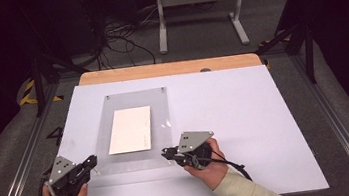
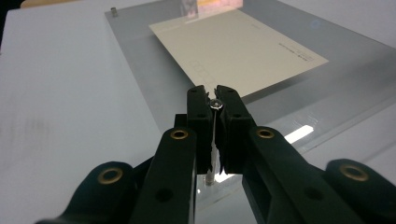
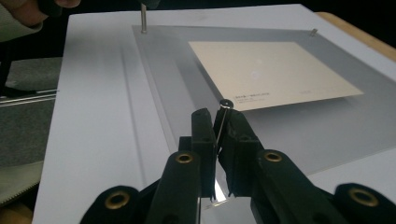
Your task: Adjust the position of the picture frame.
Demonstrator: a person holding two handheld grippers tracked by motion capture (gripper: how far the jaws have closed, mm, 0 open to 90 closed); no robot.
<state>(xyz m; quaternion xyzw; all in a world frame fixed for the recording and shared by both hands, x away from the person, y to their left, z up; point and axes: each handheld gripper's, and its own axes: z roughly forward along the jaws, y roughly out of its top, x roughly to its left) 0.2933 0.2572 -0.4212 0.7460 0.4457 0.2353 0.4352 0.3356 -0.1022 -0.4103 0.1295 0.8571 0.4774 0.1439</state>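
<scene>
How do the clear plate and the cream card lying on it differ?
The clear plate is see-through; the cream card is opaque. The plate is larger, its border showing all around the card. The plate has small pins at its corners; the card has none. Both lie flat and rectangular.

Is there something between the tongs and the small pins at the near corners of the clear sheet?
Nothing visible. The left tongs are shut on one pin, the right tongs on the other pin.

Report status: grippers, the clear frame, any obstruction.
Left gripper shut on small metal pin at near-left corner. Right gripper shut on matching pin. Clear acrylic sheet flat over cream card. Nothing in the way.
</scene>
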